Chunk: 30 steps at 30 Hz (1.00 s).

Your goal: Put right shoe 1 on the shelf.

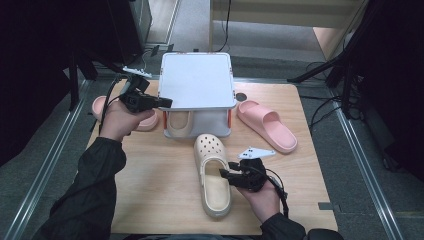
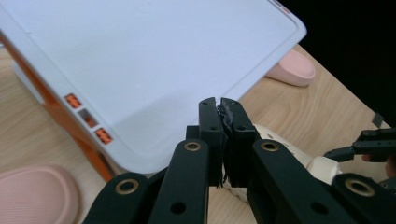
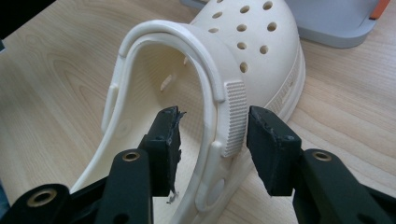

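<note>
under raised white lid [image 1: 197,80], cream clog [image 1: 176,121] inside grey box [image 1: 200,127].

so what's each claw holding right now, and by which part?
Left claw: shut, nothing held, beside the white box lid. Right claw: open astride the side wall of the cream clog by the strap hinge; pads not pressing, so no hold.

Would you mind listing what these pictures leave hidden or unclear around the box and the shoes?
- Cream clog inside the box: high view, the raised lid covers all but its heel.
- Left pink slipper: high view, mostly behind the hand and the left tool.
- Whether the right tool presses the clog's side wall: right gripper view, one pad looks apart.
- Lid edge grip: left gripper view, the shut jaws hide it.
</note>
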Each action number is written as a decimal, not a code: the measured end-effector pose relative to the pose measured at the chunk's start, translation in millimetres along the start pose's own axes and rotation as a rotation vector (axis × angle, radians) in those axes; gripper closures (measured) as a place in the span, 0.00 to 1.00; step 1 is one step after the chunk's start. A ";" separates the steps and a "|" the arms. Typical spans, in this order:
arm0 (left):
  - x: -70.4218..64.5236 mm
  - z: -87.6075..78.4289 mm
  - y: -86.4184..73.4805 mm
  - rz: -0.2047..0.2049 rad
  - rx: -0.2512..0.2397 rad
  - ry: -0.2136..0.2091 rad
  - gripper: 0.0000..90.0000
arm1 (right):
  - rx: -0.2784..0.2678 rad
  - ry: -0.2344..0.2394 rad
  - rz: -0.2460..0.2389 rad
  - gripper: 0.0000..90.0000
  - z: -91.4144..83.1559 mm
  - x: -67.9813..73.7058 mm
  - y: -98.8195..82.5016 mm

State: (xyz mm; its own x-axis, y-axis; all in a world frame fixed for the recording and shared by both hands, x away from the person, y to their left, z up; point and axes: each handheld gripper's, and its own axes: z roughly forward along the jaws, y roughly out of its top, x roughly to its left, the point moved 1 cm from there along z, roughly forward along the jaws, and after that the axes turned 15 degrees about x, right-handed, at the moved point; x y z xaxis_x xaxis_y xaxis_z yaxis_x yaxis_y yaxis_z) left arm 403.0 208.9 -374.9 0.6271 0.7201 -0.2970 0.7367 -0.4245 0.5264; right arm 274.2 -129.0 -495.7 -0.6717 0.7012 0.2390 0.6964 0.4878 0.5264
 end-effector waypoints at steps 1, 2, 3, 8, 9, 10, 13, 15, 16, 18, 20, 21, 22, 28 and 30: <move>0.0 0.0 0.0 0.000 0.000 0.000 0.97 | 0.002 -0.004 0.000 0.62 1.9 0.5 0.7; 2.8 0.7 -0.2 -0.003 0.003 0.006 0.97 | 0.004 -0.013 -0.002 0.63 3.7 0.9 1.5; 5.7 1.2 -0.7 -0.009 0.004 0.011 0.97 | 0.001 -0.037 -0.006 0.64 5.7 1.4 2.3; 21.0 5.1 -1.1 -0.030 0.010 0.029 0.97 | -0.003 -0.085 0.020 0.66 14.3 0.7 7.5; 21.0 5.1 -1.1 -0.030 0.010 0.029 0.98 | -0.006 -0.085 0.025 0.66 14.9 0.2 7.9; 22.4 6.0 -1.8 -0.032 0.001 0.020 0.98 | -0.008 -0.079 0.034 0.66 15.7 -1.2 8.6; 22.6 6.1 -2.6 -0.031 -0.003 0.020 0.98 | -0.017 -0.076 0.045 0.68 16.5 -2.7 9.1; 22.7 6.1 -3.0 -0.029 -0.005 0.021 0.98 | -0.030 -0.084 0.054 0.71 16.5 -2.7 9.3; 22.9 5.9 -3.7 -0.027 -0.007 0.019 0.97 | -0.032 -0.088 0.057 0.72 16.5 -2.3 9.3; 23.4 5.8 -3.8 -0.030 -0.008 0.015 0.97 | -0.040 -0.084 0.074 0.74 15.7 -3.0 9.3; 23.2 5.5 -4.1 -0.030 -0.007 0.019 0.97 | -0.044 -0.081 0.072 0.76 15.1 -4.4 9.2; 22.6 5.4 -4.2 -0.030 -0.006 0.023 0.97 | -0.044 -0.081 0.072 0.76 15.1 -4.4 9.2; 22.0 5.6 -4.2 -0.028 -0.007 0.028 0.97 | -0.046 -0.087 0.075 0.78 14.2 -4.6 9.2; 21.6 5.7 -4.6 -0.026 -0.007 0.032 0.98 | -0.064 -0.103 0.102 0.84 4.1 -15.2 11.9; 22.0 6.1 -4.5 -0.024 -0.010 0.029 0.99 | -0.066 -0.099 0.110 0.85 2.6 -17.1 12.7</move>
State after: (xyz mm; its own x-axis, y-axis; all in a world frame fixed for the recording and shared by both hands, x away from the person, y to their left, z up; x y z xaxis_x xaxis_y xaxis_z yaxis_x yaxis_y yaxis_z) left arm 415.0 223.3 -388.7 0.6019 0.7454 -0.2865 0.7487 -0.4020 0.5271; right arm 295.2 -133.4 -495.2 -0.5621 0.7978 0.2180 0.7440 0.3725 0.5547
